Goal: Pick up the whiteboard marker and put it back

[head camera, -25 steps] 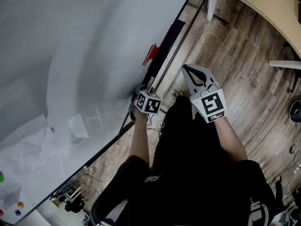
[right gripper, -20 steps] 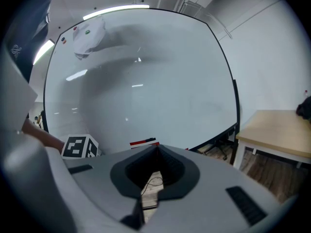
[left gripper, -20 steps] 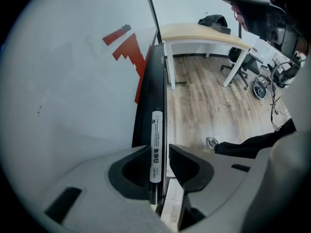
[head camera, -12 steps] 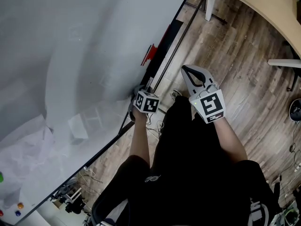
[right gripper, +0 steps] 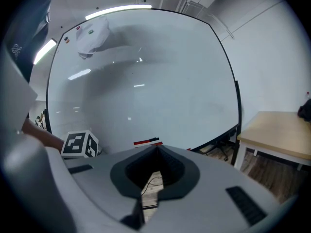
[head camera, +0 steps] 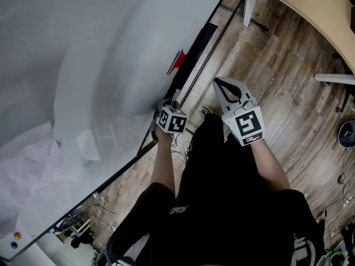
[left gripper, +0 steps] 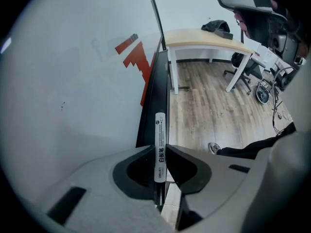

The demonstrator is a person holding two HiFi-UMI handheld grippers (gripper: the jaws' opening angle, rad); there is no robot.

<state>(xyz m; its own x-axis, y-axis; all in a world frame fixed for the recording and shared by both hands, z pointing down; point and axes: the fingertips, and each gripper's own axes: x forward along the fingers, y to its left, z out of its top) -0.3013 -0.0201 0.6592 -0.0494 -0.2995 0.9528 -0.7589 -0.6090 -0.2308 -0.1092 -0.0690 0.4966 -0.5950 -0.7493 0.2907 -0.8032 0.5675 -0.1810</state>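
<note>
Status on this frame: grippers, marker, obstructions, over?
Left gripper shut on whiteboard marker, lined up along the board's tray. Right gripper shut, empty. No obstruction visible.

A black tray (left gripper: 154,81) runs along the whiteboard's (left gripper: 73,106) lower edge, with a red block (head camera: 176,63) beside it. The marker (left gripper: 160,125), pinched in the left claw (left gripper: 159,147), lies in line with the tray; contact unclear. Below, the wood floor (head camera: 288,93) carries a pale bench (head camera: 310,4) and loose cables (head camera: 180,146).
</note>
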